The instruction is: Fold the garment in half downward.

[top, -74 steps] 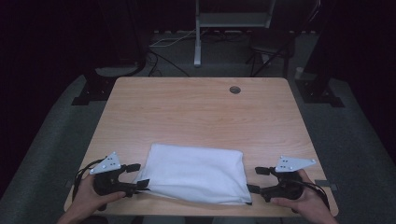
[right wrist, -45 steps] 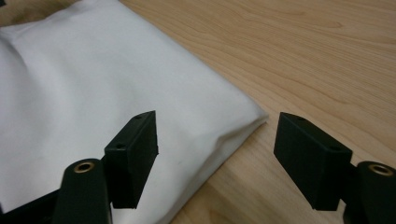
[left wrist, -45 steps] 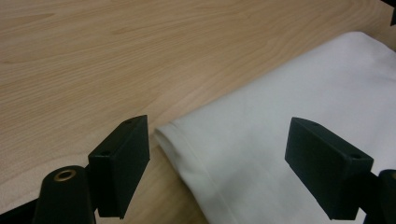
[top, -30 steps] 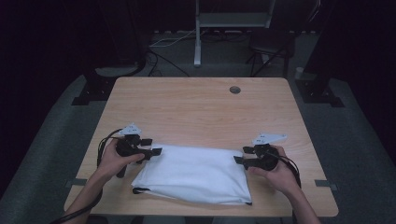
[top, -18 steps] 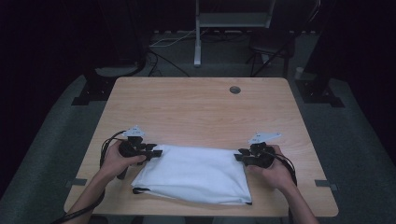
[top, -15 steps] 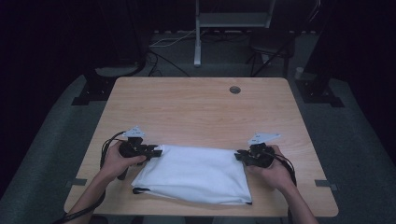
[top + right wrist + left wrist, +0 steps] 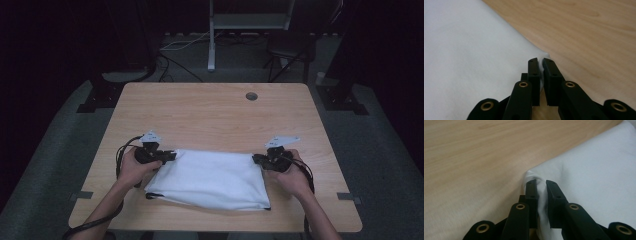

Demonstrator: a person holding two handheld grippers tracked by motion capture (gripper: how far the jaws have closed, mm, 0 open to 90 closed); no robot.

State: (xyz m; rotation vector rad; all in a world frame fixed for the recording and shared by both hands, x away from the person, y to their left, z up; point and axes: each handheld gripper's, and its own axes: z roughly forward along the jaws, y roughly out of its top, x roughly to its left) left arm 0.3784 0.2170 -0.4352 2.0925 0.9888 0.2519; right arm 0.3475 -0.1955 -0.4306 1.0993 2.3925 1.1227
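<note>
A folded white cloth (image 7: 210, 178) lies on the near half of the wooden table (image 7: 210, 115). My left gripper (image 7: 172, 155) pinches the cloth's far left corner; in the left gripper view its jaws have just been closing and now press a bunched fold of cloth (image 7: 596, 177) between them, left gripper (image 7: 541, 182). My right gripper (image 7: 256, 159) holds the far right corner; its jaws have just closed and clamp a thin edge of the cloth (image 7: 466, 50), right gripper (image 7: 540, 60). Both grippers lie low on the tabletop, pointing inward.
A round cable hole (image 7: 251, 96) sits near the table's far edge. Bare wood stretches beyond the cloth. Dark floor, a metal stand (image 7: 212, 35) and chair legs lie behind the table. Tape marks (image 7: 346, 196) are on the floor at the near right.
Both hands moved from the cloth's near corners up to its far corners. Within the last second both pairs of jaws closed on those corners. The cloth has stayed in place.
</note>
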